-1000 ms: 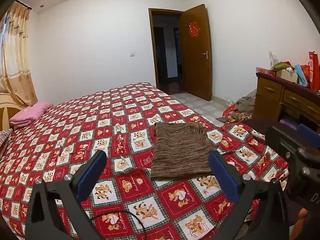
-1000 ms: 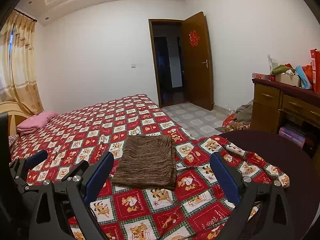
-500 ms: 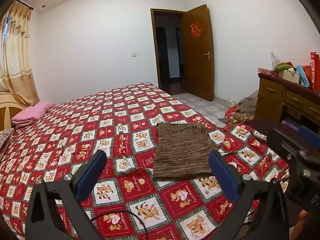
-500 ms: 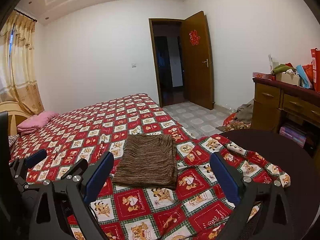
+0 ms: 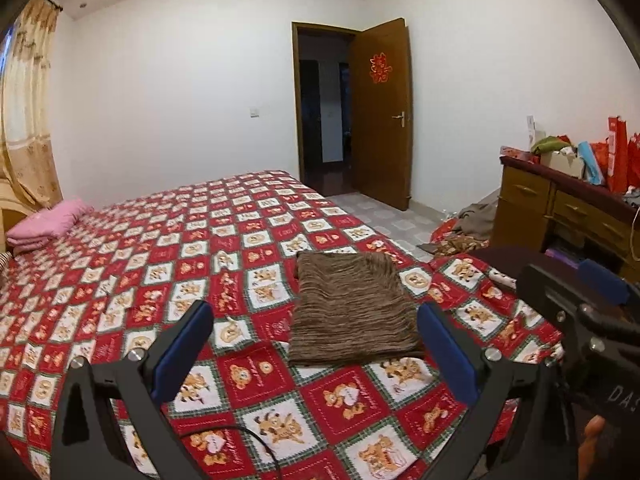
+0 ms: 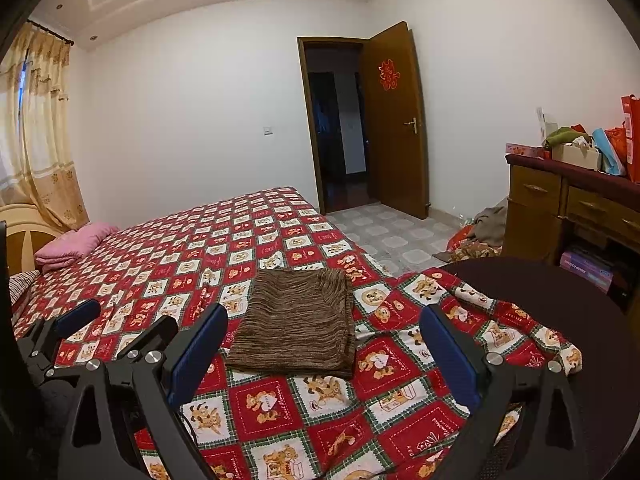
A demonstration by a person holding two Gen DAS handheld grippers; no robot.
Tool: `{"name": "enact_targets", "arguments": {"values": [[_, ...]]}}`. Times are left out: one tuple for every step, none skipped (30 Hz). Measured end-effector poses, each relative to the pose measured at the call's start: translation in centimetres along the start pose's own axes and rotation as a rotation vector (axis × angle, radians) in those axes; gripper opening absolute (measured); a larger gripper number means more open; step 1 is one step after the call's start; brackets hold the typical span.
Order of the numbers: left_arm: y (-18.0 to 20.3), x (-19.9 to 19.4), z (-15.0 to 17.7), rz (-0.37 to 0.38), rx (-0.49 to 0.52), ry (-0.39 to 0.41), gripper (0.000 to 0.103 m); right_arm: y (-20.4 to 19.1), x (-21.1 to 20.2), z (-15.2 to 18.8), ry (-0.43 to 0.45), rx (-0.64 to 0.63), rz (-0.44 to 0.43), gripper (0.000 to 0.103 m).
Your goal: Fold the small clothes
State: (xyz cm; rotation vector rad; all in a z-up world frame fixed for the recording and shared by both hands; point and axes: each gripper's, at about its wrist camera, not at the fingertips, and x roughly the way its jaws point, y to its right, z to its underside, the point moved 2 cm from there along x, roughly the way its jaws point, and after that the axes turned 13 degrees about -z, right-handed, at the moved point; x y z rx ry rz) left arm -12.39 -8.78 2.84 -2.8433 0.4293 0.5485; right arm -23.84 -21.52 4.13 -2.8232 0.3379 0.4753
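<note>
A brown striped knit garment [image 5: 352, 312] lies folded flat in a rectangle on the red bear-patterned bedspread [image 5: 160, 264]; it also shows in the right wrist view [image 6: 296, 328]. My left gripper [image 5: 316, 344] is open and empty, held above the bed just short of the garment's near edge. My right gripper [image 6: 324, 352] is open and empty, also short of the garment. The right gripper shows at the right edge of the left wrist view [image 5: 580, 320]. The left gripper shows at the left of the right wrist view [image 6: 76, 316].
Folded pink bedding [image 5: 48, 224] lies at the far left of the bed. A wooden dresser [image 6: 568, 208] with clutter stands at right. A dark round table [image 6: 568, 304] is by the bed corner. Clothes lie on the tiled floor [image 6: 480, 232] near an open door [image 6: 396, 120].
Both grippers have drawn back and risen slightly; the garment looks a little farther and smaller. It lies unmoved, and both grippers stay open.
</note>
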Motion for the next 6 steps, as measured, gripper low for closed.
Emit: {"name": "enact_targets", "arguments": {"values": [[0.01, 0.05, -0.04, -0.012, 0.006, 0.001, 0.103, 0.02, 0.02, 0.02, -0.001, 0.001, 0.0, 0.097], [0.1, 0.09, -0.02, -0.019, 0.011, -0.001, 0.103, 0.0, 0.03, 0.01, -0.001, 0.002, 0.0, 0.097], [0.11, 0.18, 0.01, -0.023, 0.013, -0.007, 0.103, 0.05, 0.15, 0.04, -0.004, 0.003, 0.001, 0.097], [0.07, 0.32, 0.01, -0.027, 0.012, -0.013, 0.103, 0.09, 0.2, 0.06, -0.006, 0.005, 0.002, 0.097], [0.05, 0.47, 0.03, -0.031, 0.012, -0.02, 0.103, 0.14, 0.27, 0.09, -0.007, 0.006, 0.002, 0.097], [0.01, 0.61, 0.05, -0.039, 0.014, -0.024, 0.103, 0.17, 0.29, 0.07, -0.008, 0.007, 0.002, 0.097]]}}
